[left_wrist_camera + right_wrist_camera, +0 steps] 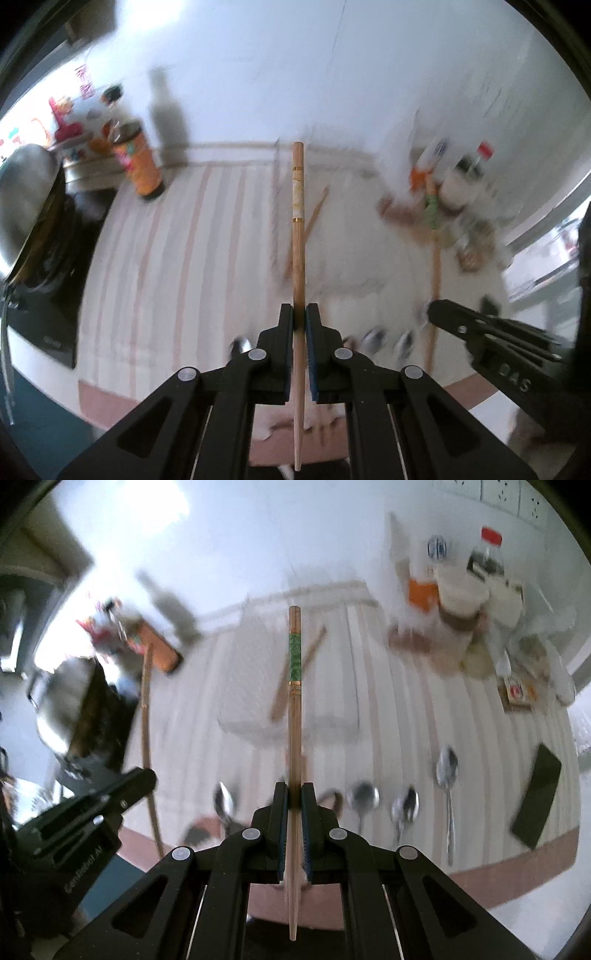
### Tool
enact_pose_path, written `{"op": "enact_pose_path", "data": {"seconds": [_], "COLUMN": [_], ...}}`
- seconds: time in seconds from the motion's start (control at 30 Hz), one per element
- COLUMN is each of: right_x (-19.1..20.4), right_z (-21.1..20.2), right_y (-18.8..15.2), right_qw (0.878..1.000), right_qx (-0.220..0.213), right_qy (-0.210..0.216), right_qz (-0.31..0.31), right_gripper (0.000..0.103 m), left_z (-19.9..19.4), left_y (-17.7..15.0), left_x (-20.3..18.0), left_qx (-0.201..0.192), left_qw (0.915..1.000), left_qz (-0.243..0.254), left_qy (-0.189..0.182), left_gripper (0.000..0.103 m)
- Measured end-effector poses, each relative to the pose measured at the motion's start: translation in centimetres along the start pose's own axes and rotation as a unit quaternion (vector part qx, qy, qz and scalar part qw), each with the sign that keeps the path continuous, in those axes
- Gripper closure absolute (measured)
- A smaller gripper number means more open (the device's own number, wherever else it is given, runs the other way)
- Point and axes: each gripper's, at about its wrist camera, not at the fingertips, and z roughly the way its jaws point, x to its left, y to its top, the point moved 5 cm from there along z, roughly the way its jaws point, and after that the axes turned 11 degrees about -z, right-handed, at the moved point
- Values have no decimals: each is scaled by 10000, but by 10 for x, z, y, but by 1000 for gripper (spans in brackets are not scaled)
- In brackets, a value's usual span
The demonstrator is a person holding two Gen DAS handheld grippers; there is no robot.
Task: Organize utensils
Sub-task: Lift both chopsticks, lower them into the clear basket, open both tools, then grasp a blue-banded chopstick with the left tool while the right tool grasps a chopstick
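Bench: striped cloth (388,709) under white wall.
Left gripper (299,314): clamped on white-banded wooden chopstick (298,221).
Right gripper (294,792): clamped on green-banded wooden chopstick (294,686).
Advice: keep both level, lay parallel in the white tray (243,686).

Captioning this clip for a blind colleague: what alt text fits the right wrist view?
The right gripper is shut on a green-banded chopstick above a striped cloth. Several metal spoons lie near the cloth's edge; the left gripper shows at left.

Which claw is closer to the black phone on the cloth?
Right. The right claw sits left of the black phone, beyond the spoons; the left claw is farther left still.
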Motion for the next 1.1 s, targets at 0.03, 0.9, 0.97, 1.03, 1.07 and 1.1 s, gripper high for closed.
{"op": "enact_pose_path", "data": {"seconds": [0.03,0.9,0.97,1.03,1.07,1.1], "right_x": [-2,-60,-61,-62,-63,-65], "right_z": [-1,166,165,160,155,150], "right_y": [12,150,148,148,148,147], "right_qw": [10000,9918,9916,9924,9930,9935], "right_qx": [-62,1253,1270,1191,1134,1083], "right_qy": [23,-100,-146,-215,-260,-279], "right_qz": [28,230,199,214,204,228], "right_gripper": [96,95,80,64,64,64], "left_z": [0,167,163,155,150,142], "left_y": [10,124,126,128,129,130], "left_x": [-4,-20,-17,-12,-11,-7], "left_qx": [-19,1527,1388,1192,1032,852], "left_qw": [10000,9865,9886,9908,9923,9934], "left_qz": [-23,-587,-531,-497,-455,-426], "left_qy": [-72,72,230,402,505,644], "left_gripper": [99,97,95,92,88,76]}}
